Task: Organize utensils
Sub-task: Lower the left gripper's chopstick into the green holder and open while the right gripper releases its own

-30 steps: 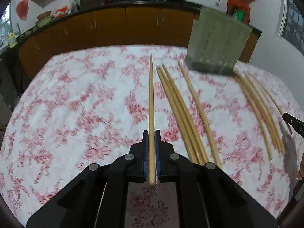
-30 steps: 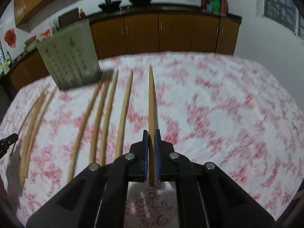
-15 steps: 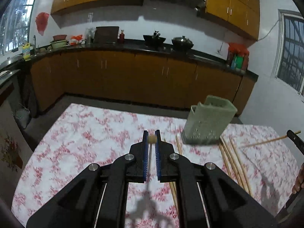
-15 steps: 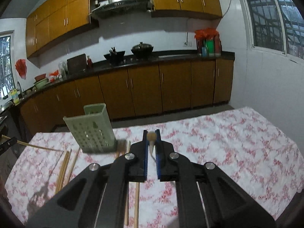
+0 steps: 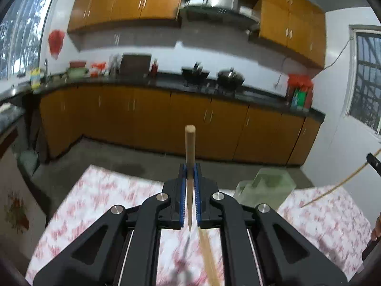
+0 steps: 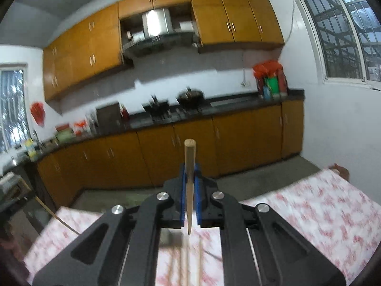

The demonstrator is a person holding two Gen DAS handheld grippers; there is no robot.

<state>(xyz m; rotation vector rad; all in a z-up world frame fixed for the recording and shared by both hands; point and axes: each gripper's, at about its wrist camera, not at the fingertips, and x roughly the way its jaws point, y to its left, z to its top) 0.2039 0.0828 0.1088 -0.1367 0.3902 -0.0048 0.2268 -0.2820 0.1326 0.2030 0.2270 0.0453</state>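
Both grippers have tipped upward within the last second: the left gripper (image 5: 190,178) and right gripper (image 6: 189,181), centre frame, each clamp a chopstick (image 5: 189,147) near-vertical, ready for the green holder (image 5: 266,190) at lower right.

Orange cabinets (image 5: 147,119), black counter (image 6: 238,101), barred window (image 6: 343,26), white walls (image 6: 338,119)

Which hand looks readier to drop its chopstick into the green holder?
Probably left. The left gripper clamps a chopstick with the green holder just ahead, right of its fingers. From the right gripper, the holder isn't visible.
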